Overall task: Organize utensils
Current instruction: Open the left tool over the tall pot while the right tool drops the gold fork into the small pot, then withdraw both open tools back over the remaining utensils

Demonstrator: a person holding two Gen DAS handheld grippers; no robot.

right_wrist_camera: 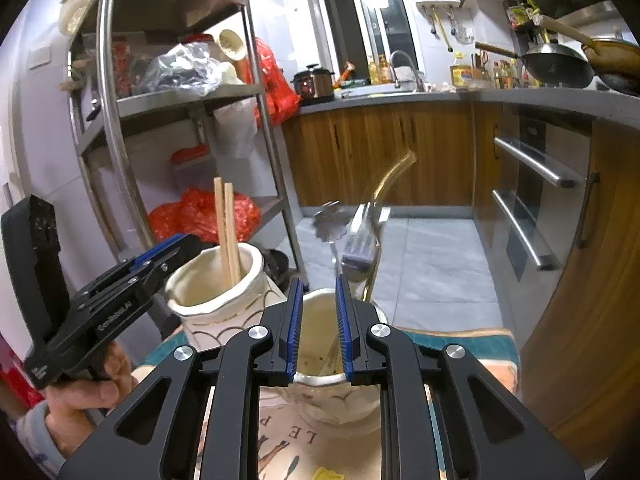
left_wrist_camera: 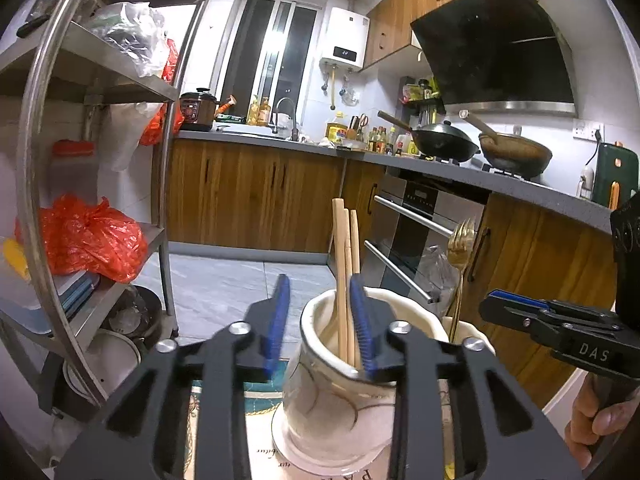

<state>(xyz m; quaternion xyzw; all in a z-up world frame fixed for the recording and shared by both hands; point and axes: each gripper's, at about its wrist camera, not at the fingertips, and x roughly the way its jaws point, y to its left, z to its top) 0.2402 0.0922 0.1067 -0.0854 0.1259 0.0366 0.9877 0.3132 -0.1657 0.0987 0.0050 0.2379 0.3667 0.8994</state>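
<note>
The left tool (left_wrist_camera: pixel 322 322) sits low over the rim of a white cup (left_wrist_camera: pixel 332 392) that holds chopsticks (left_wrist_camera: pixel 345 276). Its two blue fingers (left_wrist_camera: pixel 276 320) are spread apart. One finger is outside the cup and the other is just inside the rim, right beside the chopsticks. I cannot tell if it touches them. The chopsticks stand up in the cup and lean a little.

The right tool (right_wrist_camera: pixel 319 324) points down at a second white cup (right_wrist_camera: pixel 340 392). Its blue fingers (right_wrist_camera: pixel 294 328) are spread too, with nothing between them. Both tips hang over the near rim of that cup. A gold fork (right_wrist_camera: pixel 380 232) and silver utensils (right_wrist_camera: pixel 352 240) stick up from the far side of this cup, but they look blurry.

The two cups stand side by side on a patterned mat (right_wrist_camera: pixel 280 440).

The left view shows the right tool (left_wrist_camera: pixel 560 324) from the side and a bit of the hand (left_wrist_camera: pixel 592 428) that holds it. It also shows the gold fork (left_wrist_camera: pixel 460 256) clearly, with its prongs up. The right view shows the left tool (right_wrist_camera: pixel 160 258) touching the first cup (right_wrist_camera: pixel 216 292) at its rim, the chopsticks (right_wrist_camera: pixel 226 232) in it, and the other hand (right_wrist_camera: pixel 86 404) on the grip. Only the right view looks down inside the second cup.
</note>
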